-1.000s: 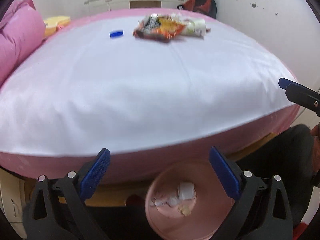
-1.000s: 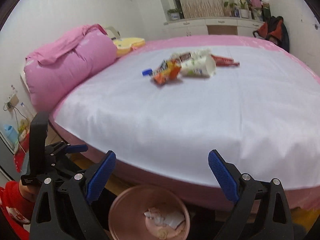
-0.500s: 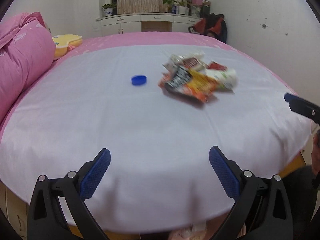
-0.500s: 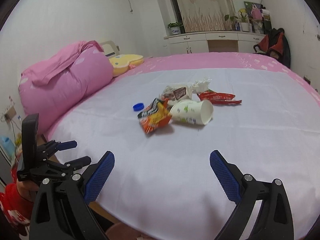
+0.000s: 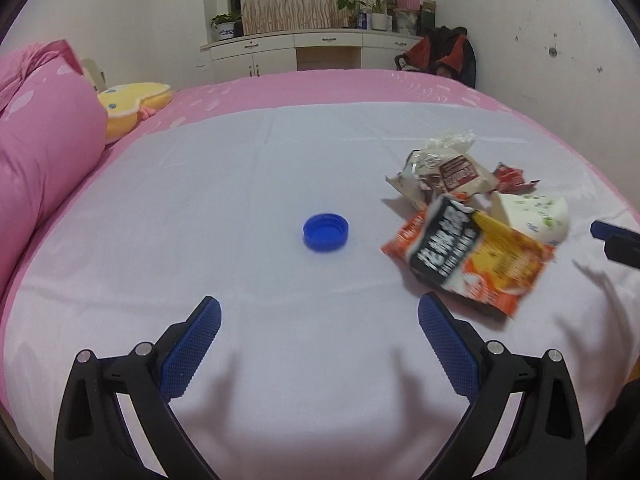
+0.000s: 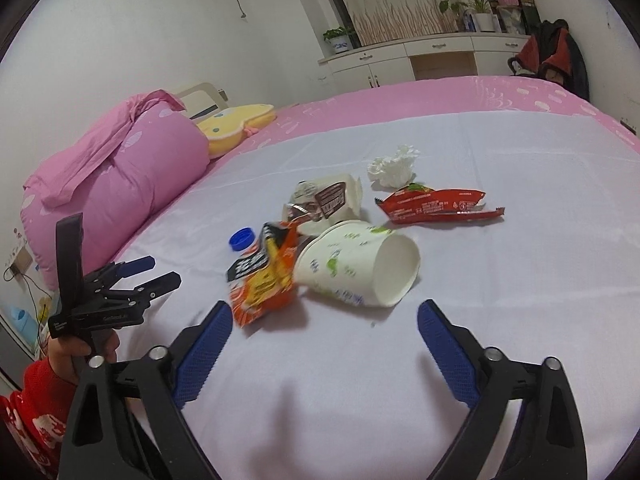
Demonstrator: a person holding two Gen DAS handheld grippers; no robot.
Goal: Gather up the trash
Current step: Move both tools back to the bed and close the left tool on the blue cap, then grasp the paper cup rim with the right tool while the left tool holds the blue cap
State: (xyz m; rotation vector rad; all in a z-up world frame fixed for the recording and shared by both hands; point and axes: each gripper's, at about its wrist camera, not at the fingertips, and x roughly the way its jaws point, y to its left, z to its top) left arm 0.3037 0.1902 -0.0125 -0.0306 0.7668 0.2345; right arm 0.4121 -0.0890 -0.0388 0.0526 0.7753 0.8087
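Note:
Trash lies on the bed's white sheet (image 5: 240, 168). A blue bottle cap (image 5: 325, 233) sits just ahead of my left gripper (image 5: 320, 308), which is open and empty. To its right are an orange snack bag (image 5: 468, 256), a white-brown wrapper (image 5: 444, 174) and a tipped paper cup (image 5: 534, 214). My right gripper (image 6: 324, 312) hovers just short of the paper cup (image 6: 356, 264) and the snack bag (image 6: 264, 276); its jaws are closing with nothing between them. A red wrapper (image 6: 432, 206) and a crumpled tissue (image 6: 394, 166) lie beyond. The left gripper (image 6: 164, 270) shows at the left.
A rolled pink duvet (image 5: 44, 132) and a yellow plush pillow (image 5: 132, 104) lie along the bed's left side. White cabinets (image 5: 288, 52) with plants line the far wall, beside a chair with a red-black jacket (image 5: 440, 56). A red-sleeved hand (image 6: 72, 354) holds the left gripper.
Both grippers have moved from the bed's edge forward over the sheet. The pink bin below has dropped out of view. The trash now lies much closer.

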